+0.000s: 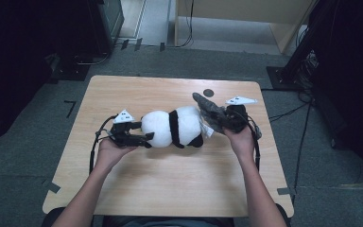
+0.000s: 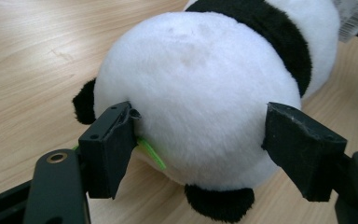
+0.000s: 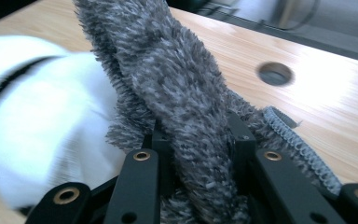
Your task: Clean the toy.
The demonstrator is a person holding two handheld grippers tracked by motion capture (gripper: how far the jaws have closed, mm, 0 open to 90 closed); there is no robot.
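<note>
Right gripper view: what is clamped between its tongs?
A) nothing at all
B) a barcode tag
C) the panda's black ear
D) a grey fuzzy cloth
D: in the right gripper view the right tongs pinch a fold of the grey fuzzy cloth, while the plush panda lies beside it, blurred and outside the jaws.

No words or numbers can be read anywhere. The panda [image 2: 200, 88] carries a white tag [image 2: 354, 16] printed with a barcode. Its bars and any digits are too small to make out.
</note>
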